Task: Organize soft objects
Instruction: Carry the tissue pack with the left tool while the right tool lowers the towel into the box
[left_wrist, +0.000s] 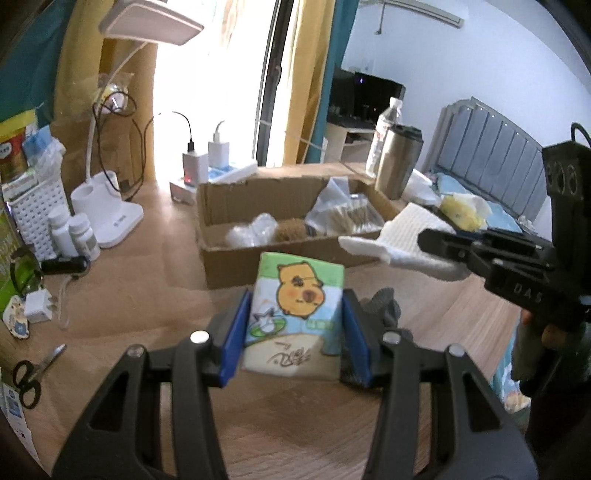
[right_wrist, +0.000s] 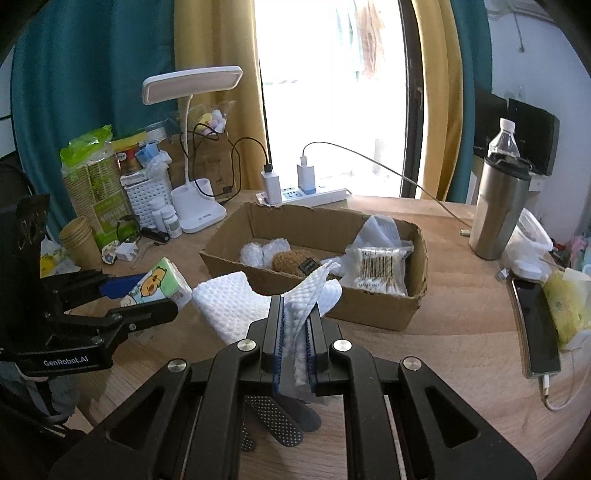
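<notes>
While I hold both tools above the wooden counter (right_wrist: 461, 306), my left gripper (left_wrist: 293, 325) is clamped on a small tissue pack (left_wrist: 295, 314) printed with a cartoon capybara, its blue pads (left_wrist: 234, 339) pressing the pack's two sides. The pack is off the counter, upright, facing the camera. My right gripper (right_wrist: 295, 343) is closed on a white textured cloth (right_wrist: 236, 306), which is bunched between its pads and spills forward and to the left, draping down toward the wood.

Just past both grippers sits an open cardboard box (right_wrist: 373, 314) holding bubble-wrapped bundles (right_wrist: 258, 253), a brown fuzzy item (right_wrist: 291, 260) and a bag of cotton swabs (right_wrist: 380, 273). The cloth's raised tip overlaps the box's near wall in the right wrist view; I cannot tell whether it touches.

Left of the box, the counter is crowded: a white desk lamp (right_wrist: 195, 147), pill bottles (right_wrist: 168, 219), a perforated white basket (right_wrist: 142, 201) and paper cups (right_wrist: 77, 240). Scissors (left_wrist: 31, 376) lie near the left edge. Behind the box, a power strip (right_wrist: 314, 195) with chargers lies by the bright window. To the right stand a steel tumbler (right_wrist: 498, 206) and a water bottle (right_wrist: 504, 140), with a phone (right_wrist: 535, 325) by the right edge. Bare wood lies between the box and the tumbler, and in front of the box.
</notes>
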